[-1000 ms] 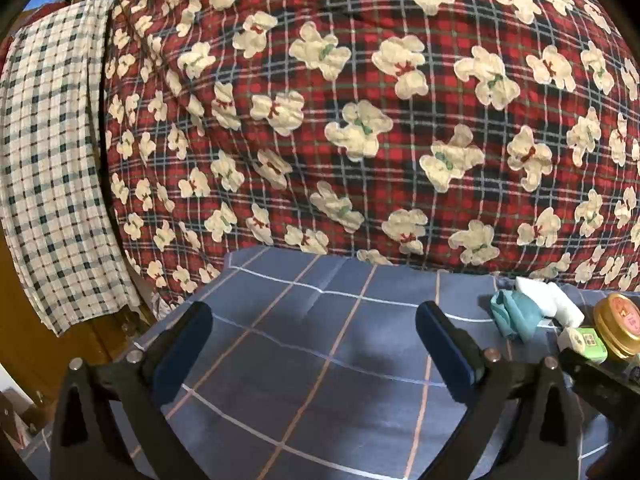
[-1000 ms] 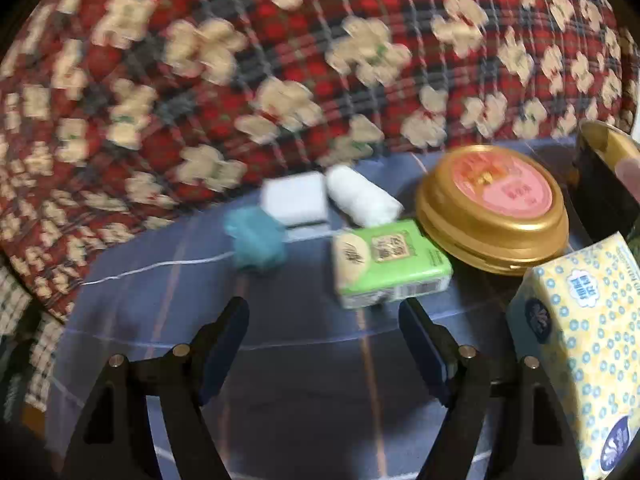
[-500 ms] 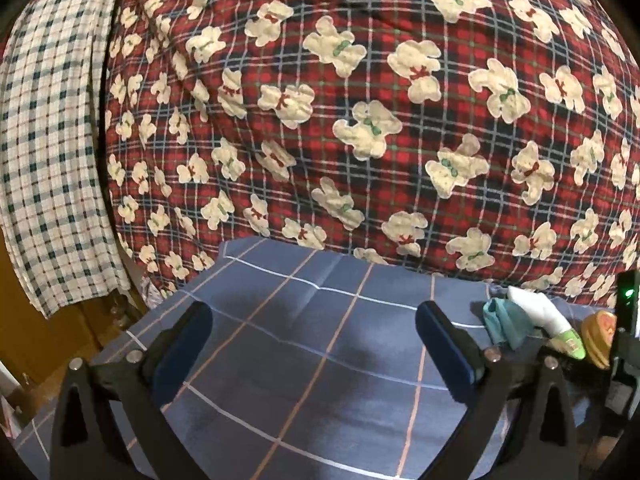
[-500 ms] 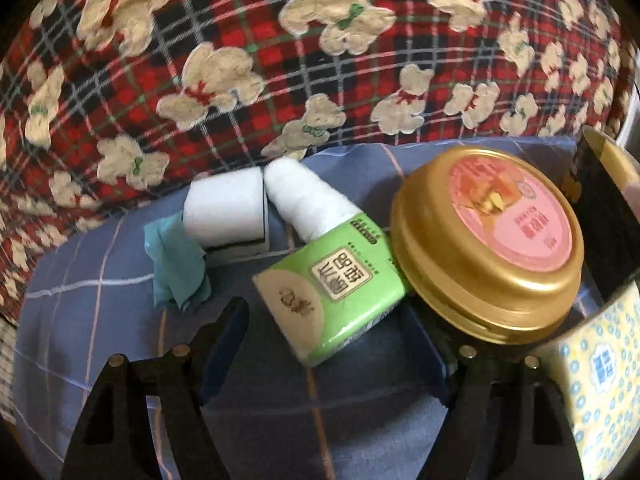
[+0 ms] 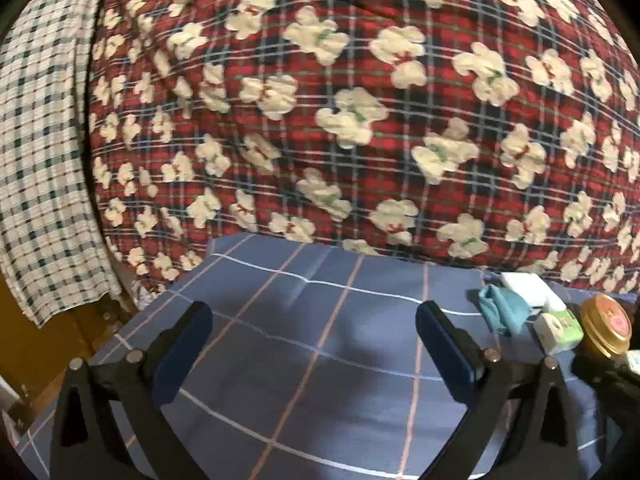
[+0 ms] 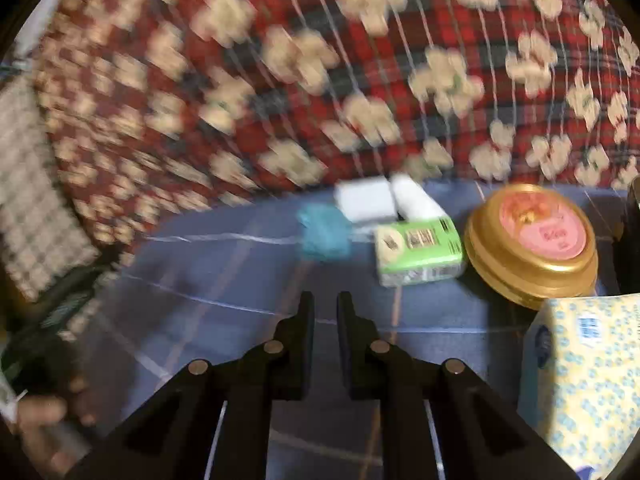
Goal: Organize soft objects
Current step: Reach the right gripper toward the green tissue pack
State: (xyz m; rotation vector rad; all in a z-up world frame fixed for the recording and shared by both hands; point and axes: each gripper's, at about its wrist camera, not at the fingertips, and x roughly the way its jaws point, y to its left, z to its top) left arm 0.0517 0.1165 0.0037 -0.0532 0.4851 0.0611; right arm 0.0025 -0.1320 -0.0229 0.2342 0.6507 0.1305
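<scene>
Right gripper [image 6: 324,308]: bottom centre of its own view, clenched with nothing between the jaws — they have just been closing, and the green pack sits ahead of them, untouched.
Left gripper [image 5: 314,322]: bottom of its own view, released, jaws wide apart over bare blue checked sheet [image 5: 320,344]; nothing between them.
Soft items, right view: teal cloth [image 6: 324,236] at centre; white block [image 6: 364,200] and white roll [image 6: 416,202] just above it, side by side; green tissue pack [image 6: 418,248] to the right of the cloth, touching the roll.
Other items: gold tin [image 6: 532,240] at right, just beside the green pack; patterned tissue box [image 6: 588,376] at lower right.
Backdrop: red plaid blanket [image 5: 360,120] filling the upper frame in both views.
Step in hand, judged: a first pick from the cluster, not yet made.
Doing it well: open the jaws again before reaching; take the green pack across its short sides, or pinch the cloth at its bunched middle — keep clear of the tin.
Right view only: the tissue box in full, a hand [image 6: 40,420] at lower left, heavy blur.
Left view only: a checked cloth [image 5: 40,160] hanging at far left; the same cluster small at right edge.
</scene>
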